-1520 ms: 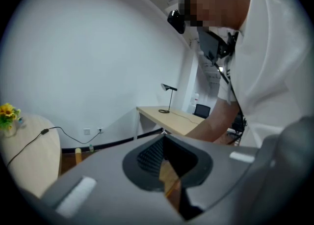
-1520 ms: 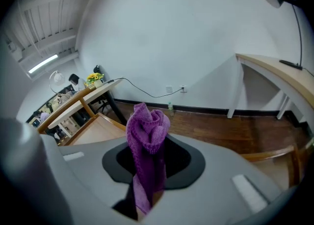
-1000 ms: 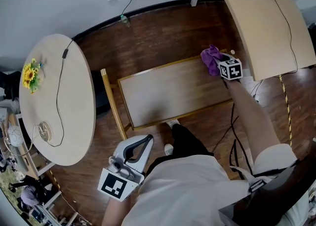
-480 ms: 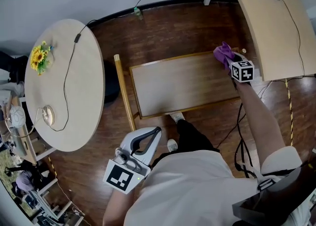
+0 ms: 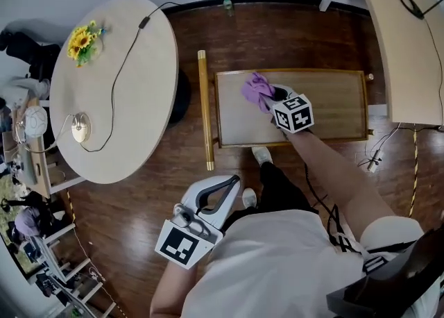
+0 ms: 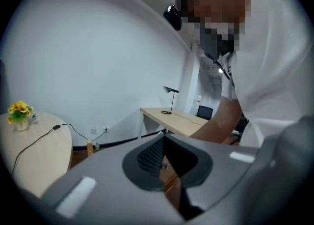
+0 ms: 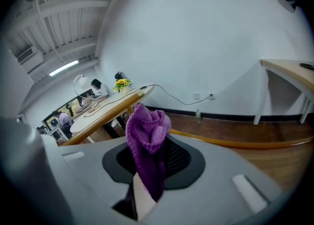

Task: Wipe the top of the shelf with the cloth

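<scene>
Dark wooden floor fills most of the head view. On it at the left stands a big round pale tabletop, and a second pale tabletop runs along the right edge. Between them is the low shelf, a rectangle with a light top inside a wooden rim, and a yellowish wooden bar lies just beside its left end. The person, in a white shirt, reaches the right arm forward over the shelf. The right claw is over the left part of the shelf's top, clamped on the purple cloth. In the right gripper view the cloth is pinched between the closed jaws and stands up from them in a bunched fold. The left claw is held low near the person's body, over the floor and well apart from the shelf. In the left gripper view its jaws are drawn together with nothing between them. On the round tabletop a black cable snakes across from the far edge, and a small bunch of sunflowers sits near the far rim.
</scene>
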Available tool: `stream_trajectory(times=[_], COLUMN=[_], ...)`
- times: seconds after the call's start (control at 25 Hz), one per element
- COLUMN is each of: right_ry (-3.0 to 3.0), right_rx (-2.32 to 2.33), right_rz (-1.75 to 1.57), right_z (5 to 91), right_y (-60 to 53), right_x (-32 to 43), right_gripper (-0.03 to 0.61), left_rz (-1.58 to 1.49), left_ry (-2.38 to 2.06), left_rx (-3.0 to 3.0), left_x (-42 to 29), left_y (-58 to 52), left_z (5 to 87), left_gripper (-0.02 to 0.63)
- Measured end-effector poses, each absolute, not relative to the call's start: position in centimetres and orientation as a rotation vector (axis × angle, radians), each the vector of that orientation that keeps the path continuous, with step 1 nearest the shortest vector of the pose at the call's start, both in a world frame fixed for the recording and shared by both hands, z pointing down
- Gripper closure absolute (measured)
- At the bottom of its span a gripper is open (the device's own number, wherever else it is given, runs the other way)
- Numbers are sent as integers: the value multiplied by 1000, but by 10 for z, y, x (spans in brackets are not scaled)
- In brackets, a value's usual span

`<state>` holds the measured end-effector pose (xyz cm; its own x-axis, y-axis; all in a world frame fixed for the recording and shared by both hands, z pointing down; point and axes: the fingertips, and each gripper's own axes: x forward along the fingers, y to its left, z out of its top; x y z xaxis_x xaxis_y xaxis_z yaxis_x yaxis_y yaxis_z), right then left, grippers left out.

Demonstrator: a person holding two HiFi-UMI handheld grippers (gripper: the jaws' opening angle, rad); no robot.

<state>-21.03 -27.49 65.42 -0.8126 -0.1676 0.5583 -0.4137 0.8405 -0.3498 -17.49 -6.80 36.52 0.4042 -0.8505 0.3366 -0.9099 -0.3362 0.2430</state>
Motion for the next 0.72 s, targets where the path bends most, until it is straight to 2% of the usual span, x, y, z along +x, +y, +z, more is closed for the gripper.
stream_trajectory(times=[0.16,0.32,0.48,0.72], right_ry=[-2493,-2457,-2420,-2376], right_rx=[287,236,259,364], right_rz=[643,624,608,580], right_z=[672,694,711,724], right_y=[-220,-192,-194,-231], right_x=[-273,-301,-290,-237], right_gripper=[489,489,489,489], left_rz=[217,237,243,246], left_ry=[-1565,-1587,-1592,-1533], left_rx=[2227,2185,2161,2197], left_x=[-184,-192,-192,-183], left_y=[-45,-25,-18,-28], left_z=[369,374,379,382], left_gripper=[592,592,592,592])
